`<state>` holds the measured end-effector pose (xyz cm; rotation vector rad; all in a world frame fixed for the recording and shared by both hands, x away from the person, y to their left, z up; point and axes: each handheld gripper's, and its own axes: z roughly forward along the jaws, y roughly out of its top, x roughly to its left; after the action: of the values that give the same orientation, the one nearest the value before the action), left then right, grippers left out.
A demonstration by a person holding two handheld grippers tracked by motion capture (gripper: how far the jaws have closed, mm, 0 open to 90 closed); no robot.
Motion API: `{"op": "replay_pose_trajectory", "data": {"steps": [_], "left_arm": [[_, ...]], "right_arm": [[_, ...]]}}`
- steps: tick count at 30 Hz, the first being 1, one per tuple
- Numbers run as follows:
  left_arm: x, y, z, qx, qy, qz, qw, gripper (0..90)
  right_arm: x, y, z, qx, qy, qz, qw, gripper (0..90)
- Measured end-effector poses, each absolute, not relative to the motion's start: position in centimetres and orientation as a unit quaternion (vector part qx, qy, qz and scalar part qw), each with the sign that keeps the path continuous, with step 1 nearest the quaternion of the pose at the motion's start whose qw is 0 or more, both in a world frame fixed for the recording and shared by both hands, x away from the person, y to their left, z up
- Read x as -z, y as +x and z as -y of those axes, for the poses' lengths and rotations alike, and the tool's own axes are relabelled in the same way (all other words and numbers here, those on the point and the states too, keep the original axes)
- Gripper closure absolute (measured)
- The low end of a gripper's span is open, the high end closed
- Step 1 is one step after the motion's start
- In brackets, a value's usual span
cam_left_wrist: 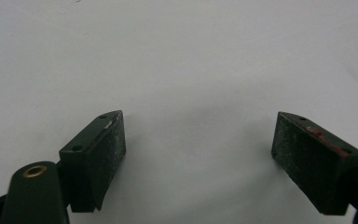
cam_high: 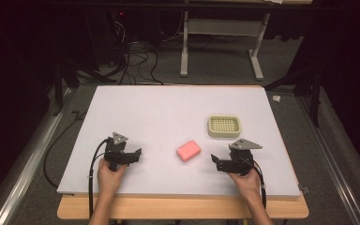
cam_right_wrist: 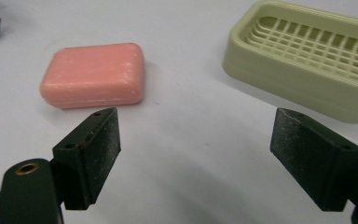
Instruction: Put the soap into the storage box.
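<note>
Two grippers low over the white board (cam_high: 168, 108): left gripper (cam_left_wrist: 198, 140) gapes over bare surface; pink soap (cam_right_wrist: 94, 74) lies mid-board, just ahead of the right gripper (cam_right_wrist: 196, 144), outside its wide-open jaws, soap dish (cam_right_wrist: 307, 56) beyond.

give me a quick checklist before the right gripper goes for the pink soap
1. Right gripper open, nothing between its jaws: ok.
2. Soap lies flat on the white board, free on all sides: ok.
3. Soap lined up between the right gripper's jaws: not ok, it sits ahead and off toward one jaw.
4. Soap dish upright and empty: ok.
5. Left gripper open over bare board, apart from the soap: ok.
6. Soap slippery or dry: cannot tell.
</note>
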<state>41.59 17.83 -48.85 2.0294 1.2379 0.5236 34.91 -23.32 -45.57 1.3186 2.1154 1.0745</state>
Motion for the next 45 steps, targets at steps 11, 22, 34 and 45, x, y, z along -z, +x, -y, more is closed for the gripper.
{"op": "replay_pose_trajectory", "data": {"steps": [11,22,34,45], "left_arm": [[48.8,41.6,-17.8,-0.202,0.782,-0.477,0.346,18.1],[48.8,41.6,-17.8,-0.202,0.782,-0.477,0.346,18.0],[48.8,41.6,-17.8,-0.201,0.782,-0.477,0.346,18.0],[48.8,41.6,-17.8,-0.201,0.782,-0.477,0.346,18.0]], "right_arm": [[45.5,35.4,19.8,-0.391,0.449,-0.778,0.200,14.2],[45.5,36.3,17.3,-0.392,0.435,-0.787,0.194,12.8],[45.4,37.5,15.3,-0.392,0.434,-0.789,0.188,11.9],[46.1,38.4,14.1,-0.374,0.436,-0.796,0.189,11.8]]}}
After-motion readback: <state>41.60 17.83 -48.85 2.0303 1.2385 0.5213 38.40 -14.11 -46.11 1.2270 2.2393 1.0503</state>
